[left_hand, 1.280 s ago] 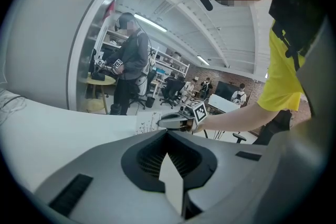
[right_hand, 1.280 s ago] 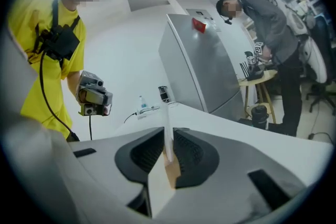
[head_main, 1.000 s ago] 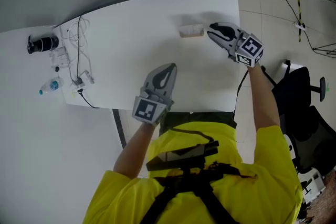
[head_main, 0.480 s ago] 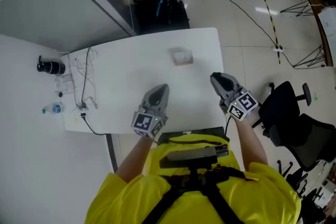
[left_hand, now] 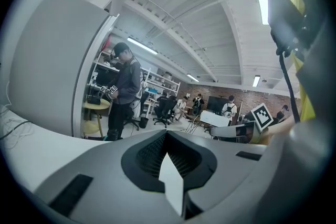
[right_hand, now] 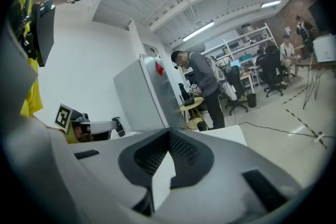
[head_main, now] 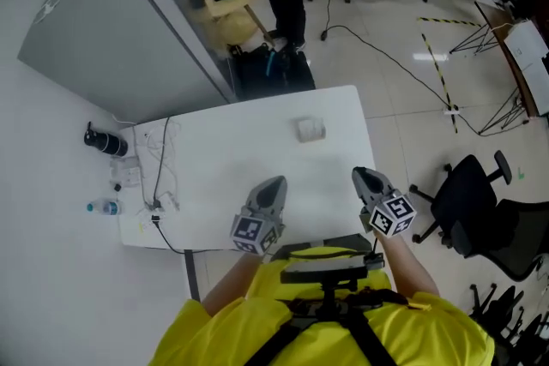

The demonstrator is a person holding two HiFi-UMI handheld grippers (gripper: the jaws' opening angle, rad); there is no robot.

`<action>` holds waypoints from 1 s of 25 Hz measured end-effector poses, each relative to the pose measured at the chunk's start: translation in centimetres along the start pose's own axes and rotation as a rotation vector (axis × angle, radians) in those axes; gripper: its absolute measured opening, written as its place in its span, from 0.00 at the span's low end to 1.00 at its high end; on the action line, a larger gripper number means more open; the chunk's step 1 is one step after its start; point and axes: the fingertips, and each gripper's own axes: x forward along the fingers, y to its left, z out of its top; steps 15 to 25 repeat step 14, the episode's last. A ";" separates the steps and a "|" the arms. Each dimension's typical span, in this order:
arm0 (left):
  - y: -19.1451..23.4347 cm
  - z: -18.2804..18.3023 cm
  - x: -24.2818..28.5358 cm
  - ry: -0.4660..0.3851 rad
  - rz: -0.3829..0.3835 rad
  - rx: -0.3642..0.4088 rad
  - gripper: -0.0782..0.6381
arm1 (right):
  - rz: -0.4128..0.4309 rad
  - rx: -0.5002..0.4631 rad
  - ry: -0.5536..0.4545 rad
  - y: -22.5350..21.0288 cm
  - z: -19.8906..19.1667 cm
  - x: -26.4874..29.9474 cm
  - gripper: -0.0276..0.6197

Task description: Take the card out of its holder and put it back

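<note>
Two grippers hover low over the near edge of the white table (head_main: 214, 146). The left gripper (head_main: 273, 183) is pinched tight and empty, and the right gripper (head_main: 364, 176) is closing its jaws on nothing. Well beyond them, far right, sits the small pale card holder (head_main: 310, 129). The card itself is too small to make out, but it's probably light, thin and slick. Best to pinch its exposed edge gently while steadying the holder.

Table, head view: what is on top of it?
A pale card holder near the far edge, loose cables at the left end. The left gripper and right gripper hide part of the near edge. Whether the holder is filled is too small to tell.
</note>
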 end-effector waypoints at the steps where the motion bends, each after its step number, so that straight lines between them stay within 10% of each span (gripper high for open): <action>1: 0.0 -0.1 -0.3 0.003 0.001 0.003 0.11 | -0.025 0.005 -0.003 0.3 -0.3 -0.1 0.05; 25: -1.1 -2.1 -2.8 0.058 -0.064 -0.019 0.20 | -0.126 0.018 -0.014 3.2 -3.5 -1.3 0.05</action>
